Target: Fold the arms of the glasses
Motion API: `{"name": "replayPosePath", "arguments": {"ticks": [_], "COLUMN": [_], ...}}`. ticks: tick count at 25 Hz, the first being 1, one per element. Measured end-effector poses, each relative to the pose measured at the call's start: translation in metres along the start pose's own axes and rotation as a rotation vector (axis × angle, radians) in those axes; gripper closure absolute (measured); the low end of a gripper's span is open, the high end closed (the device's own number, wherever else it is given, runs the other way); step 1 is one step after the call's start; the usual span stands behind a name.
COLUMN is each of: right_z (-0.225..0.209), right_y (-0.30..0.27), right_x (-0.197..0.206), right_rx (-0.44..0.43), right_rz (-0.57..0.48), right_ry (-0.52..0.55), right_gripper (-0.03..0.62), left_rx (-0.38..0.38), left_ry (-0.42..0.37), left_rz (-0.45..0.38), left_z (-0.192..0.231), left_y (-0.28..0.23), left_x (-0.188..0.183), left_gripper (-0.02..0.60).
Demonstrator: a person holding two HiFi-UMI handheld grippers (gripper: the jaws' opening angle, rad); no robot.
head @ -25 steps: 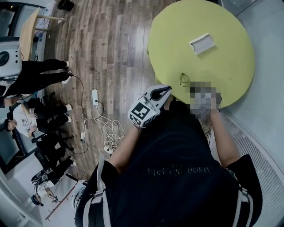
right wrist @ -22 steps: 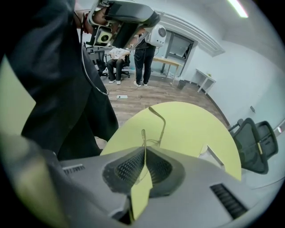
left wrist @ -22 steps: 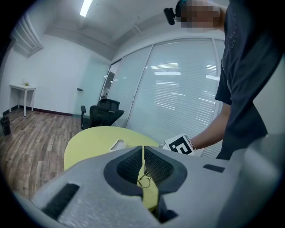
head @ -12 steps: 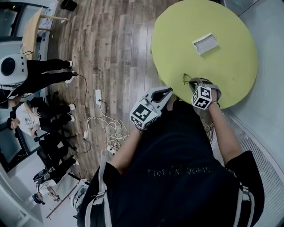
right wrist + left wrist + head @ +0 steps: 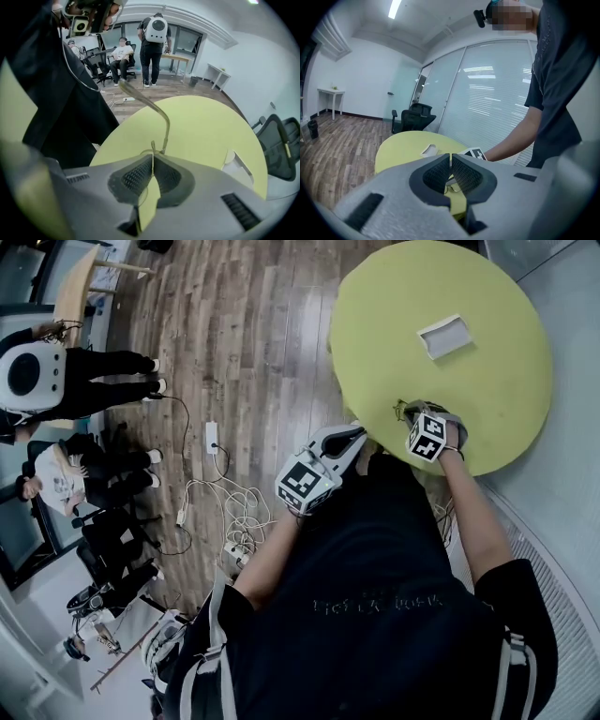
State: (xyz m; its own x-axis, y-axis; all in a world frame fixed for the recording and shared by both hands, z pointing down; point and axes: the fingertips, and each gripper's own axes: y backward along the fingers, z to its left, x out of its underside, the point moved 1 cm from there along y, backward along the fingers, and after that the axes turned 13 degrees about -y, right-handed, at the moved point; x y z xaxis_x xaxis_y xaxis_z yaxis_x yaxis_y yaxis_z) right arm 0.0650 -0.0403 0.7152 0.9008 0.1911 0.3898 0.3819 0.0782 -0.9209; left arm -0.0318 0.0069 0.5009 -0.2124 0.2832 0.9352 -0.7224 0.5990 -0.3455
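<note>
The glasses (image 5: 165, 123) are pinched at the frame by the right gripper's (image 5: 152, 159) clenched fingers, at the surface's (image 5: 487, 381) six o'clock edge; the left gripper's (image 5: 450, 161) fingers are closed, empty; the light, springy, probably fragile arms are best taken near the hinge.

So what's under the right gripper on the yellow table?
The right gripper is shut on the glasses, one arm sticking up, just above the yellow table. In the head view the gripper covers nearly the whole frame, hiding the lenses there.
</note>
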Motion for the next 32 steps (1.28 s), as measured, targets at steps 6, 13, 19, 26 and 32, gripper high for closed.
{"name": "replayPosePath", "arguments": {"ticks": [6, 13, 19, 26, 32], "right_z": [0.002, 0.004, -0.001, 0.001, -0.012], "right_y": [-0.011, -0.018, -0.017, -0.006, 0.013], "right_x": [0.007, 0.009, 0.0, -0.007, -0.014], "right_rx": [-0.02, -0.033, -0.062, -0.042, 0.001], "right_rz": [0.02, 0.025, -0.051, -0.119, -0.211], "right_ry": [-0.007, -0.015, -0.092, -0.178, -0.277], "right_gripper": [0.563, 0.563, 0.56, 0.56, 0.562], "left_rx": [-0.015, -0.027, -0.032, -0.017, 0.004], "left_ry": [0.0, 0.004, 0.0, -0.012, -0.012], "left_rz": [0.005, 0.012, 0.016, 0.004, -0.009], "left_z": [-0.003, -0.003, 0.001, 0.002, 0.007], "left_y": [0.004, 0.007, 0.004, 0.002, -0.003], "left_x": [0.002, 0.003, 0.001, 0.001, 0.001], "left_gripper": [0.554, 0.554, 0.554, 0.554, 0.554]}}
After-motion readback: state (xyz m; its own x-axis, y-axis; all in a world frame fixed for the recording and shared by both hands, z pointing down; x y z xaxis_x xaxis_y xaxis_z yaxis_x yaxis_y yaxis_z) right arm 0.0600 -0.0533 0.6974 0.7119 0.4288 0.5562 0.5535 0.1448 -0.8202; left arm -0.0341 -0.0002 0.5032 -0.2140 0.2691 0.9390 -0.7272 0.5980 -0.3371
